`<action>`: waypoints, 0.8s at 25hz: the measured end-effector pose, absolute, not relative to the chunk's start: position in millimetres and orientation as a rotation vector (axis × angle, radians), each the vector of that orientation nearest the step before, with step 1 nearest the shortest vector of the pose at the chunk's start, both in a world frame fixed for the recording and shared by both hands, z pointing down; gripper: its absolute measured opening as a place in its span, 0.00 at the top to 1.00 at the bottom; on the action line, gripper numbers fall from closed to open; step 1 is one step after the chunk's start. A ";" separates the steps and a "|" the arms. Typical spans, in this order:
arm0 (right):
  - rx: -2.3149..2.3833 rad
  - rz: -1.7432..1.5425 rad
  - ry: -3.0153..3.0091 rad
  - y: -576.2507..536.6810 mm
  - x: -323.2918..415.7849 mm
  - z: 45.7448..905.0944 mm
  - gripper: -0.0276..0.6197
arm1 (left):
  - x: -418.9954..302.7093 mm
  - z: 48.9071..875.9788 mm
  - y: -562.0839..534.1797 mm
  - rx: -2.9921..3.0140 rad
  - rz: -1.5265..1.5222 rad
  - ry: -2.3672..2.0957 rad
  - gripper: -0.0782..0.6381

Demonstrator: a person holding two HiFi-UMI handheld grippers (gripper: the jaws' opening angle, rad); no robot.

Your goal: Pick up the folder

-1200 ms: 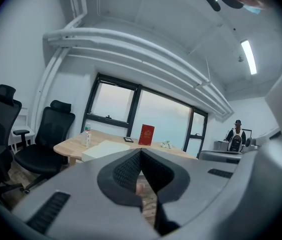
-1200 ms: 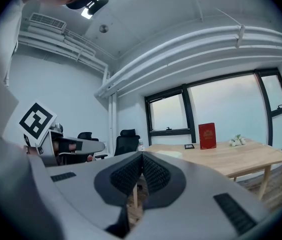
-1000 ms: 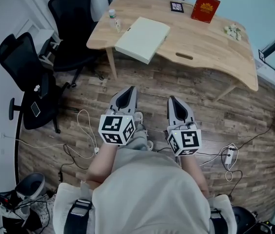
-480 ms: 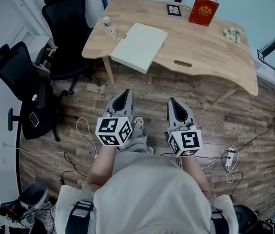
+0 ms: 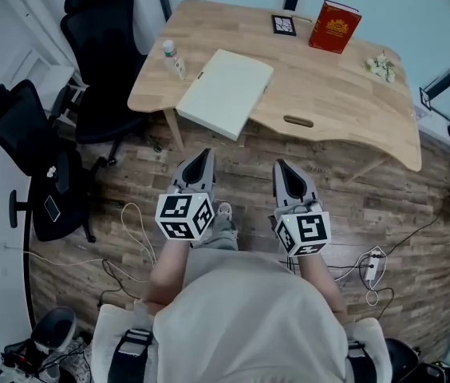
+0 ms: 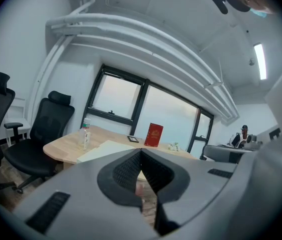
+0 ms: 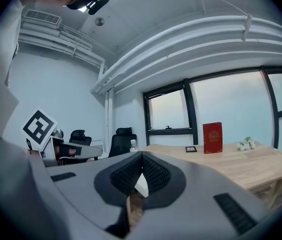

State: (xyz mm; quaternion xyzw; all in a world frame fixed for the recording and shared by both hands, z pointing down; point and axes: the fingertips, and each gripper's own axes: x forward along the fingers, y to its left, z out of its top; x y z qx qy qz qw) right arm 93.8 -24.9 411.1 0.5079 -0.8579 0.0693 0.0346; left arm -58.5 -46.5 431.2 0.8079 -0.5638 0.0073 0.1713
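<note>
The cream-white folder [image 5: 225, 92] lies flat on the wooden table [image 5: 333, 90], near its front left edge, one corner over the rim. Both grippers hang above the wood floor, short of the table. My left gripper [image 5: 201, 159] is shut and empty, pointing at the folder's near corner. To its right, my right gripper [image 5: 282, 167] is also shut with nothing in it. In the left gripper view the folder [image 6: 105, 149] shows just beyond the closed tips of the left gripper [image 6: 141, 151]. The right gripper [image 7: 141, 154] looks level along the tabletop.
A red book [image 5: 334, 27] stands at the table's back, with a small framed card [image 5: 284, 25], a plastic bottle [image 5: 172, 57] and small white pieces [image 5: 382, 65] nearby. Two black office chairs [image 5: 97, 58] stand left. Cables [image 5: 133, 223] and a power strip [image 5: 371, 266] lie on the floor.
Both grippers, still shut, have moved forward toward the table together with the person. The folder and table now sit lower and closer in the head view.
</note>
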 end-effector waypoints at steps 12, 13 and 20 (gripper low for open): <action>1.546 0.212 -2.636 -89.1 75.8 407.1 0.93 | -71.0 441.9 -107.5 2.274 0.046 -1.554 0.86; 1.548 0.212 -2.635 -93.4 73.9 407.4 0.93 | -72.7 443.6 -111.6 2.273 0.048 -1.549 0.86; 1.558 0.220 -2.621 -124.8 58.9 410.7 0.93 | -84.2 453.7 -141.1 2.272 0.057 -1.508 0.86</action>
